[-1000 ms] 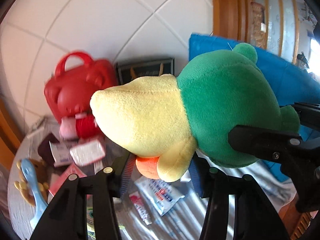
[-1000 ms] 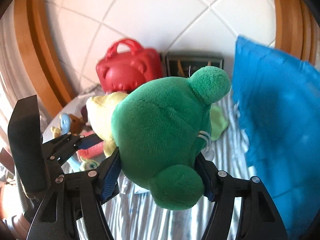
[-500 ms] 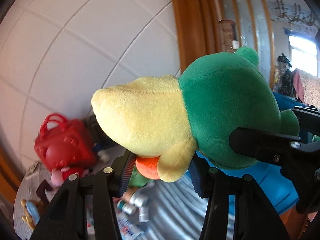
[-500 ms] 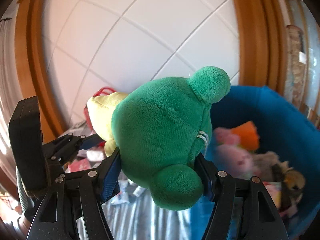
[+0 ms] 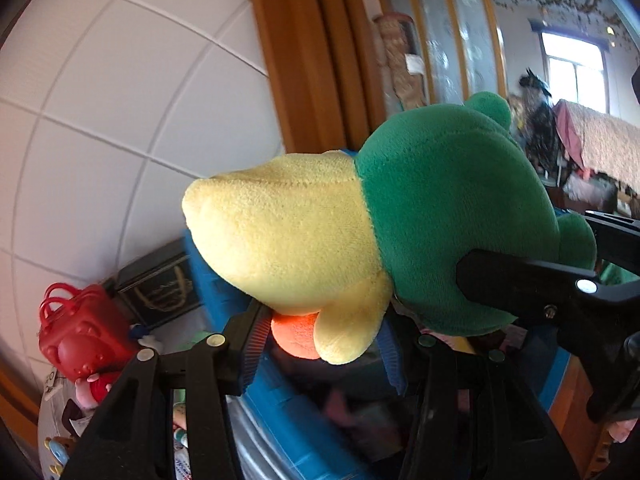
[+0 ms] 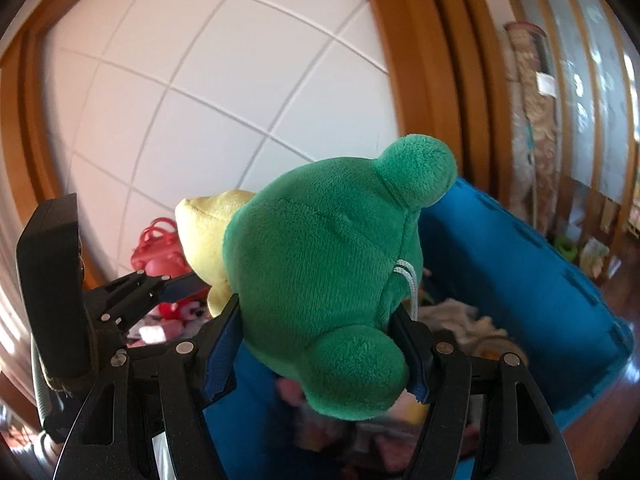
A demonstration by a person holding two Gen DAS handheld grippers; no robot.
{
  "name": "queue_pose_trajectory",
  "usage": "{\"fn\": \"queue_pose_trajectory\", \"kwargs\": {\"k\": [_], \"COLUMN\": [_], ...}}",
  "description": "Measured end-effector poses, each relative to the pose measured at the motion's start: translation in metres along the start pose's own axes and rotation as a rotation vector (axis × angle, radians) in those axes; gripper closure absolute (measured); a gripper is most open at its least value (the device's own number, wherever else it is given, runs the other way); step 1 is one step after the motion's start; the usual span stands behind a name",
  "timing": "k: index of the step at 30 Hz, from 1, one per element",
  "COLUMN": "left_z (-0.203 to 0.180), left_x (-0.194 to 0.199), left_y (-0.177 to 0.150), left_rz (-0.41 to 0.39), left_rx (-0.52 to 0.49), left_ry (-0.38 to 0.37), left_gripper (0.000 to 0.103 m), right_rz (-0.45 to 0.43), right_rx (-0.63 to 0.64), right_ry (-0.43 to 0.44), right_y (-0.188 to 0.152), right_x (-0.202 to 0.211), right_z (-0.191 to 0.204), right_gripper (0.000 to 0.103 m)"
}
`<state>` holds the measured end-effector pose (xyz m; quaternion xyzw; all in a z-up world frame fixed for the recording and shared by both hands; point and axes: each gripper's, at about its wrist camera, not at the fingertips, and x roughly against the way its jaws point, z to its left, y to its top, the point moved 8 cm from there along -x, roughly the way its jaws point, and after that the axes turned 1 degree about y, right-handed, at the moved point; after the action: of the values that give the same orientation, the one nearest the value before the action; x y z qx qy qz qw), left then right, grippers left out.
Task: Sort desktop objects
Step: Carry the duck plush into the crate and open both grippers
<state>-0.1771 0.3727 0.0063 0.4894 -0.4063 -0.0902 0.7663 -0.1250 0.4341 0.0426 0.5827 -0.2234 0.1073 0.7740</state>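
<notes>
Both grippers clamp one plush toy in the air above a blue bin.

A white tiled wall (image 5: pixel 120 128) and wood door frame (image 6: pixel 424 80) fill the background. The blue bin (image 6: pixel 520 264), below the toy, holds soft toys, blurred. The plush (image 5: pixel 440 216), green at one end and yellow at the other with an orange foot, is held clear of the table. The left gripper (image 5: pixel 324 344) is closed on its yellow end; the right gripper (image 6: pixel 320 344) is closed on its green end, blue pads pressed into the fabric on both sides. A red case (image 5: pixel 80 336) stands low on the left, a dark box (image 5: pixel 160 284) just beside it.
</notes>
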Motion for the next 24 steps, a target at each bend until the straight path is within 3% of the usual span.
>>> {"fn": "queue_pose_trajectory", "kwargs": {"k": [6,9,16,20,24], "left_z": [-0.042,-0.049,-0.059,-0.064,-0.066], "left_x": [-0.038,-0.046,-0.065,-0.059,-0.054], "left_y": [0.005,0.005,-0.016,-0.019,-0.019], "left_rz": [0.167,0.231,0.374,0.363,0.356], "left_rx": [-0.050,-0.050,-0.010,-0.048,-0.032], "left_ry": [-0.040,-0.052,-0.094,-0.051,-0.061], "left_gripper": [0.053,0.053,0.052,0.052,0.052], "right_rz": [0.052,0.085,0.126,0.137,0.144], "right_rx": [-0.046,-0.087,-0.108,-0.112,-0.104], "right_ry": [-0.033,-0.006,-0.039,-0.075,-0.125], "right_y": [-0.004,-0.013,-0.022,-0.026,-0.029], "right_x": [-0.006,-0.013,-0.027,-0.034,-0.035], "right_z": [-0.061,-0.081,-0.097,-0.104,-0.113], "right_gripper": [0.035,0.034,0.032,0.032,0.031]}}
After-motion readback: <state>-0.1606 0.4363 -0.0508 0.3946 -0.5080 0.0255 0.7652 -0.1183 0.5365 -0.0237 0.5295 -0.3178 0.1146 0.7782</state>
